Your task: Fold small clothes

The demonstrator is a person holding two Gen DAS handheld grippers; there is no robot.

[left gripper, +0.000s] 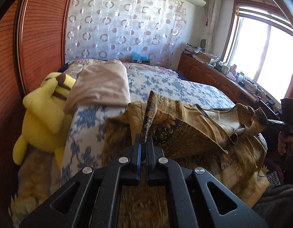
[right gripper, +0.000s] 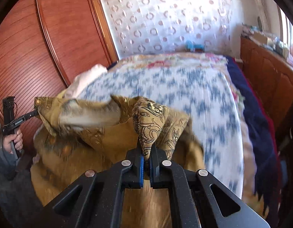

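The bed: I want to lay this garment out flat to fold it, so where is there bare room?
The free patch is the blue-flowered bedspread, between the beige folded blanket and the wooden cabinets. The near end is crowded: the gold patterned garment, pinched by the left gripper and right gripper, covers it. The yellow plush toy fills the wardrobe side.

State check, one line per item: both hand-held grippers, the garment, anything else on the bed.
left hand-held gripper: shut on the patterned garment, pinching an edge.
right hand-held gripper: shut on the same garment.
patterned garment: lifted and stretched between both, lower part draped on the bed, unfolded.
beige cloth: folded, lying on the bed.
yellow plush toy: propped against the wardrobe.
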